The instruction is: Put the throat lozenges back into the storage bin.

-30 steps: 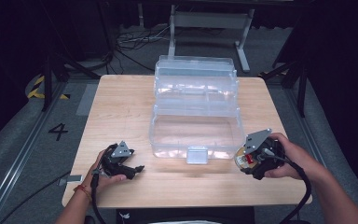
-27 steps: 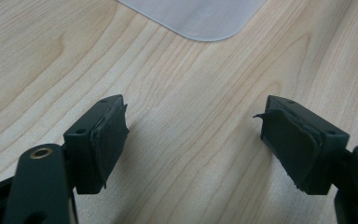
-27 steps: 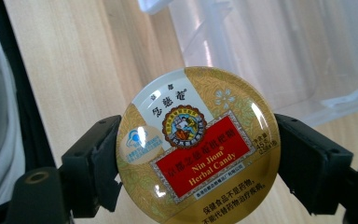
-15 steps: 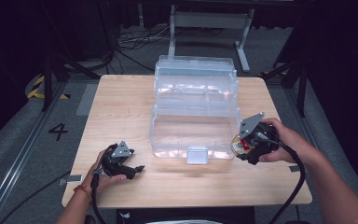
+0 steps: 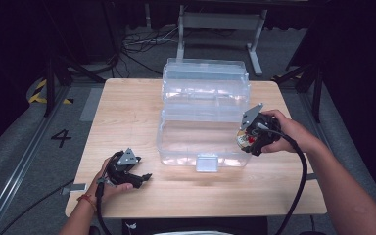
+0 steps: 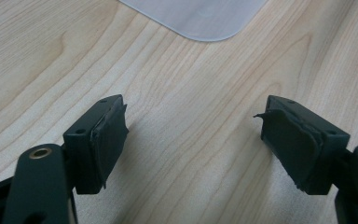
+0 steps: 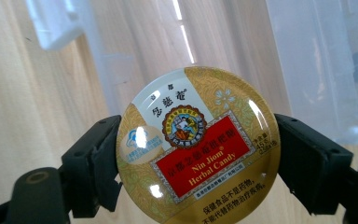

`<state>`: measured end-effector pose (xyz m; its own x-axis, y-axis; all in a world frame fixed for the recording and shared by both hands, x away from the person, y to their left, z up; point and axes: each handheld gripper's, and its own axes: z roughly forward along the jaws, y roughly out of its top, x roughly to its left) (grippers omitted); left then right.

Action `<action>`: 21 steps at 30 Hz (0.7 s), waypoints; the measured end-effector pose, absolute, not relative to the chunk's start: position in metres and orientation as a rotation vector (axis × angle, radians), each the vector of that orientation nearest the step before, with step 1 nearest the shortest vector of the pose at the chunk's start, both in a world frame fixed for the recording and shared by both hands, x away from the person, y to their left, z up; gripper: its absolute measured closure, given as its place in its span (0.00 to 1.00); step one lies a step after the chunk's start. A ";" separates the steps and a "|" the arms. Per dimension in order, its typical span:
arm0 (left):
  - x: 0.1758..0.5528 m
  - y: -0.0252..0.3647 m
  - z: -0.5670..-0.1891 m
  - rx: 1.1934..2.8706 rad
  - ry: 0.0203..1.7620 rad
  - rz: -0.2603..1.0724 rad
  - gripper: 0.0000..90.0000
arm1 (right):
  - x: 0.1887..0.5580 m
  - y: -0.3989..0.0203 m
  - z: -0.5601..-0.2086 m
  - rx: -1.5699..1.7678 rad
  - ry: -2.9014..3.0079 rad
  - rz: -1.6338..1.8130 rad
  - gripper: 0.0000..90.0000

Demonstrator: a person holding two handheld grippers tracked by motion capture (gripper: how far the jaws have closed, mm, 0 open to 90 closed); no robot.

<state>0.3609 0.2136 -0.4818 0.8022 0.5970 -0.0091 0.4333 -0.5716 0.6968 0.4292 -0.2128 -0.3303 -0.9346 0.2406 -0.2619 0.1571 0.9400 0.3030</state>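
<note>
A round gold candy tin (image 7: 198,147) with a red label sits between the jaws of my right gripper (image 7: 198,154), which is shut on its rim. In the high view that gripper (image 5: 248,142) holds the tin (image 5: 245,139) just above the table, against the right front corner of a clear plastic box (image 5: 196,137). The box stands at the table's middle, its lid (image 5: 204,81) tipped up behind it. My left gripper (image 5: 144,177) rests on the table at the front left, open. Bare wood shows between its jaws (image 6: 193,135).
A white latch (image 5: 206,162) hangs on the box's front wall. A rounded corner of translucent plastic (image 6: 200,18) lies ahead of the left gripper. The wooden table (image 5: 127,112) is bare to the left of the box. Cables trail from both grippers.
My right gripper has carried the tin away from the front edge and slightly left, up to the box's right front corner. The left gripper has not moved.
</note>
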 end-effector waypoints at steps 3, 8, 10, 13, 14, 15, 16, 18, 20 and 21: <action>0.361 0.214 -0.482 2.268 0.756 0.295 0.25 | 0.439 -0.211 -0.338 0.250 2.807 0.382 0.23; 0.361 0.214 -0.482 2.268 0.756 0.295 0.25 | 0.452 -0.209 -0.350 0.227 2.812 0.355 0.23; 0.361 0.214 -0.482 2.268 0.756 0.295 0.25 | 0.453 -0.209 -0.351 0.224 2.815 0.359 0.23; 0.361 0.214 -0.482 2.268 0.756 0.295 0.25 | 0.455 -0.207 -0.355 0.196 2.823 0.328 0.23; 0.361 0.214 -0.482 2.268 0.756 0.295 0.25 | 0.455 -0.206 -0.356 0.190 2.830 0.312 0.23; 0.361 0.214 -0.482 2.268 0.755 0.295 0.25 | 0.456 -0.204 -0.358 0.191 2.845 0.313 0.23; 0.361 0.214 -0.482 2.268 0.756 0.295 0.25 | 0.456 -0.204 -0.358 0.191 2.845 0.313 0.23; 0.361 0.214 -0.482 2.268 0.755 0.295 0.25 | 0.459 -0.203 -0.361 0.177 2.862 0.299 0.23; 0.361 0.214 -0.482 2.268 0.756 0.295 0.25 | 0.460 -0.200 -0.364 0.160 2.867 0.281 0.23; 0.361 0.214 -0.482 2.268 0.756 0.295 0.25 | 0.460 -0.200 -0.366 0.158 2.868 0.284 0.22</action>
